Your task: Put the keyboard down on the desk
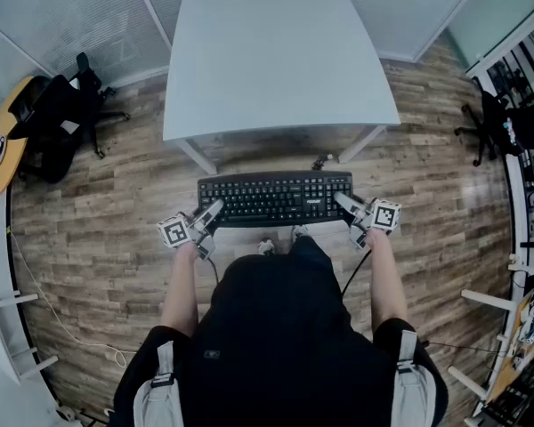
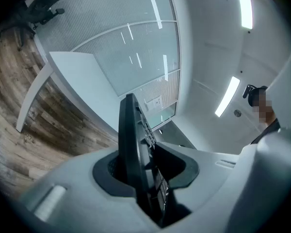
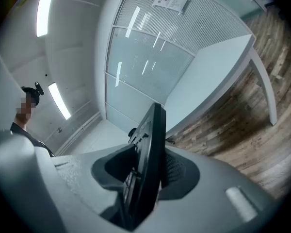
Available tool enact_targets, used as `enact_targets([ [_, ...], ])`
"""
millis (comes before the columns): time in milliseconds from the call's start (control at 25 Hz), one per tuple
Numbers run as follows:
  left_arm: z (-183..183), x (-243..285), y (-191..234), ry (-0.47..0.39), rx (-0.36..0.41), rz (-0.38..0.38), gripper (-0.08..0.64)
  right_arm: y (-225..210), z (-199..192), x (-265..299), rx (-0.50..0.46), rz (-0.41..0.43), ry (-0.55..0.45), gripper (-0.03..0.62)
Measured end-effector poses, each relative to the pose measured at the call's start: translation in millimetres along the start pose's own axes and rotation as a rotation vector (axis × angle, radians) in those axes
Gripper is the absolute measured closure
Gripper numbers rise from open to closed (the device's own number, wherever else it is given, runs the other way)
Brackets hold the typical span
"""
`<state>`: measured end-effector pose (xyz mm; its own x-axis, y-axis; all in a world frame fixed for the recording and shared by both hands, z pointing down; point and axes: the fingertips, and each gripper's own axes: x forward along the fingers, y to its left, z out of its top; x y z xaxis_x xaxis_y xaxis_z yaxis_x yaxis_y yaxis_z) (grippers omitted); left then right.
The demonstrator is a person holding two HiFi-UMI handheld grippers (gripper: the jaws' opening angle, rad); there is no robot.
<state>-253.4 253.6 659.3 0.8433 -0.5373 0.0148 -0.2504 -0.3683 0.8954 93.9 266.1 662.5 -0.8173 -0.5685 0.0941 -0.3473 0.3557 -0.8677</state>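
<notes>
My left gripper (image 1: 211, 211) is clamped on the left end of the black keyboard (image 1: 274, 197), and my right gripper (image 1: 343, 202) on its right end. The keyboard hangs level between them, above the floor. The white desk (image 1: 276, 56) stands ahead of both.

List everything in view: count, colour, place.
keyboard: 1, black, held in the air over the floor, short of the desk
desk: 1, white, straight ahead
office chairs: 2, black, one far left, one far right
floor: 1, brown wood planks, all around
person: 1, black top, bottom centre
left hand-held gripper: 1, grey, shut on the keyboard's left end
right hand-held gripper: 1, grey, shut on the keyboard's right end
</notes>
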Motion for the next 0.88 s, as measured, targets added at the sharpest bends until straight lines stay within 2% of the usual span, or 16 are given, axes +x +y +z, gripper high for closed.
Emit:
enact_targets([
  [240, -3.5, -7.2, 1.3, 0.002, 0.029, 0.001, 0.426, 3.7, -4.4, 0.5, -0.008, 0.0, 0.005, 0.448],
  [360, -7.3, -13.5, 2.4, -0.007, -0.009, 0.018, 0.426, 6.8, -8.5, 3.0, -0.009, 0.006, 0.009, 0.448],
  [600, -7.4, -17.9, 2.3, 0.001, -0.008, 0.019, 0.426, 3.0, -16.7, 5.2, -0.006, -0.02, 0.027, 0.44],
  [720, -3.7, -5.1, 3.0, 0.013, 0.018, 0.019, 0.426, -6.5, -8.6, 1.9, -0.008, -0.039, 0.029, 0.439],
  [880, -2.2, -22.5, 1.7, 0.022, 0.082, 0.039, 0.426, 1.1, -25.9, 7.0, 0.02, -0.045, 0.028, 0.434],
])
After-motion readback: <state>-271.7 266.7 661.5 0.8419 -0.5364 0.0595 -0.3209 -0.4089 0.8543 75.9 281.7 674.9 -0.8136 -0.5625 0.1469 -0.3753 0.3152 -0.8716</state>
